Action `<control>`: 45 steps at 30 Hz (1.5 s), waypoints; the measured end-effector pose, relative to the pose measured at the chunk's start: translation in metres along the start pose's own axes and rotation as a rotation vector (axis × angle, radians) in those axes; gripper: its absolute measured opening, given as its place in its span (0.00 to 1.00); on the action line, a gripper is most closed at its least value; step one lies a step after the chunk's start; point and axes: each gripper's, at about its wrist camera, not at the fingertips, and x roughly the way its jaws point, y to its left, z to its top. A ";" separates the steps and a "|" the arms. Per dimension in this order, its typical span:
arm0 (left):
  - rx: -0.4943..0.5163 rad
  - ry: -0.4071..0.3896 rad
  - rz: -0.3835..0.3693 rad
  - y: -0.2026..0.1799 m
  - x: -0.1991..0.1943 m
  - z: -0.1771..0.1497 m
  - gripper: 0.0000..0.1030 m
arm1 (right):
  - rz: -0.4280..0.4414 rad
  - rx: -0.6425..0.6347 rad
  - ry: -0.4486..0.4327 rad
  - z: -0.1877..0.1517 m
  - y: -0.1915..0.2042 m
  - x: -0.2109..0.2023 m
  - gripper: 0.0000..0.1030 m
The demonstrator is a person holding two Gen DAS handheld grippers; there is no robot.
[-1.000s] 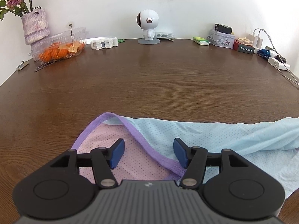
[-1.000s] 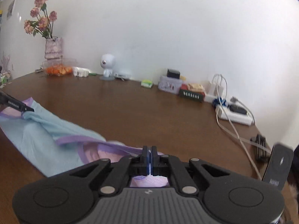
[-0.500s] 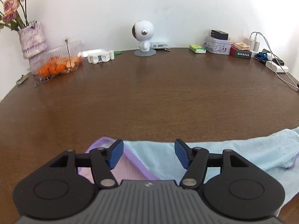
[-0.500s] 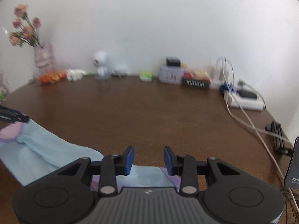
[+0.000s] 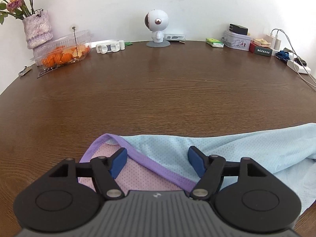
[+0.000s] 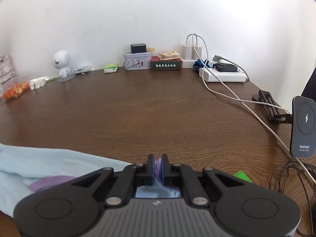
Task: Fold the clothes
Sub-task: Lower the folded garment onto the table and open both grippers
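Light-blue mesh garment w/ purple trim [image 5: 227, 148] is spread on dark wooden desk [image 5: 158, 90]. Right tool [image 6: 157, 165] is clamped on trim; left tool [image 5: 158, 158] is opening above collar, nothing gripped. Left edge should be pinched before lifting, tension kept even.

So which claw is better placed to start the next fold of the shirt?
Right, probably. The right claw is shut on the shirt's purple hem. The left claw is opening over the shirt, its pads gripping nothing.
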 end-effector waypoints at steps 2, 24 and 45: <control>0.004 0.006 0.015 0.002 -0.002 0.002 0.68 | 0.006 -0.023 -0.018 0.003 0.006 -0.004 0.08; -0.153 0.028 0.079 0.041 0.007 0.006 0.52 | 0.425 -0.238 0.031 -0.019 0.120 -0.016 0.28; -0.135 -0.047 0.007 0.009 -0.016 0.004 0.59 | 0.033 0.050 -0.105 -0.054 -0.009 -0.064 0.36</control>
